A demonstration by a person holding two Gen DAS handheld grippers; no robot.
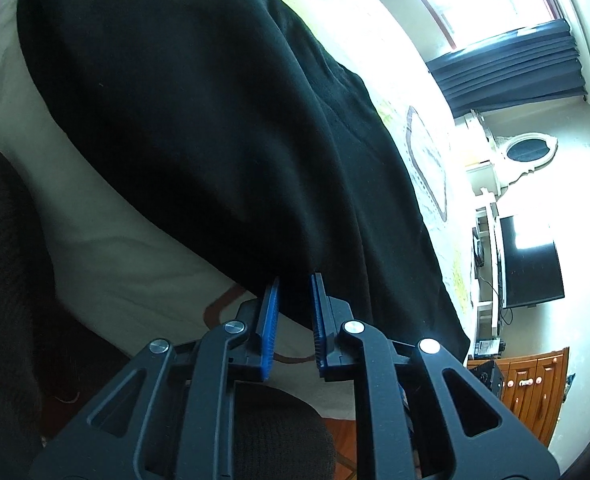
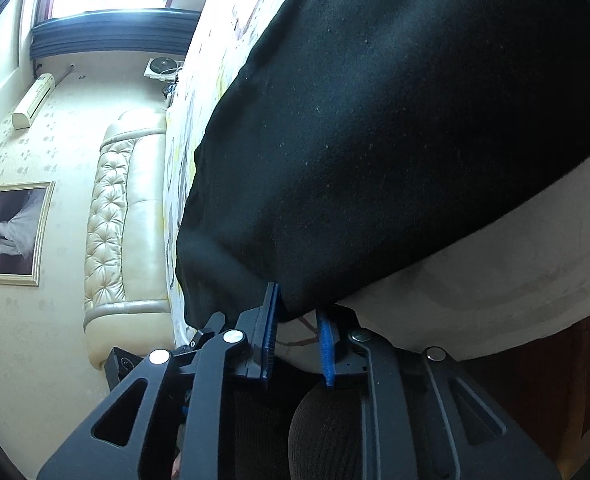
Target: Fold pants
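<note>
Left wrist: left gripper (image 1: 293,312) jaws narrowly apart, tips at pants (image 1: 199,128) near edge on bed (image 1: 107,264); grip unclear. Bite hem fully before lifting.
Right wrist: right gripper (image 2: 297,338) jaws apart, hem (image 2: 295,308) at tips, unclamped. Close evenly, lift both together.

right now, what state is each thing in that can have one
black pants, spread on the bed, not lifted
left gripper, jaws narrowly apart, tips at the pants' edge, grip unclear
right gripper, jaws open, pants' edge at the tips, not pinched
curtain, bunched up, not drawn
tv, screen dark
</note>
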